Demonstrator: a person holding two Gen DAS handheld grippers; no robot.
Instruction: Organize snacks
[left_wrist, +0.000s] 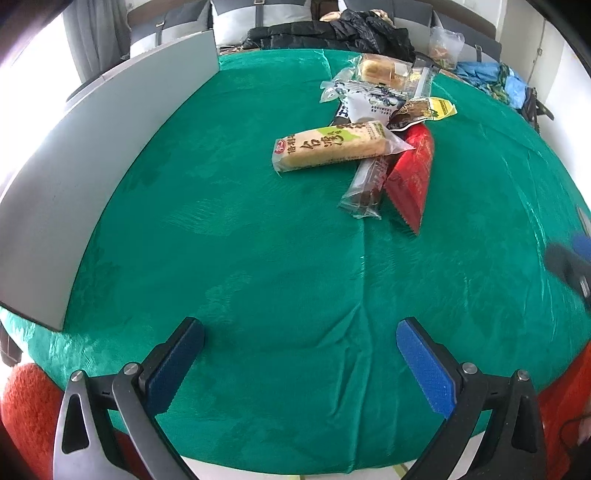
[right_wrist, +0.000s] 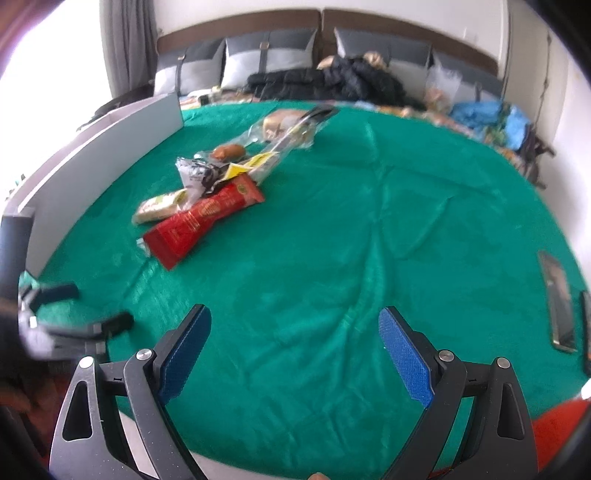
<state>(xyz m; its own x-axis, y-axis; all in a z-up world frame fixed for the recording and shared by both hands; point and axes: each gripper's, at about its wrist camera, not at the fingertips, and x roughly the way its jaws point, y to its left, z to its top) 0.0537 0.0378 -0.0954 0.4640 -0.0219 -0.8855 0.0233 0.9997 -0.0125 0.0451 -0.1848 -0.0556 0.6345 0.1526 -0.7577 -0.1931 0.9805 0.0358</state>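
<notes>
A heap of wrapped snacks lies on the green cloth (left_wrist: 258, 258). A long beige cake pack (left_wrist: 328, 149) rests across a clear pack with a brown bar (left_wrist: 365, 182) and a red packet (left_wrist: 412, 173). Behind them sit a white-blue pouch (left_wrist: 369, 101), a yellow-edged pack (left_wrist: 424, 110) and a bread pack (left_wrist: 380, 70). My left gripper (left_wrist: 300, 343) is open, well short of the heap, nothing between its fingers. My right gripper (right_wrist: 295, 332) is open too, with the red packet (right_wrist: 201, 225) and beige pack (right_wrist: 159, 208) far to its upper left.
A white box wall (left_wrist: 110, 147) runs along the table's left side, also seen as the white box (right_wrist: 103, 147). A phone (right_wrist: 559, 310) lies at the right edge. Dark jackets (left_wrist: 332, 33) and bags lie on the bed behind. An orange seat (left_wrist: 29, 406) is below the table.
</notes>
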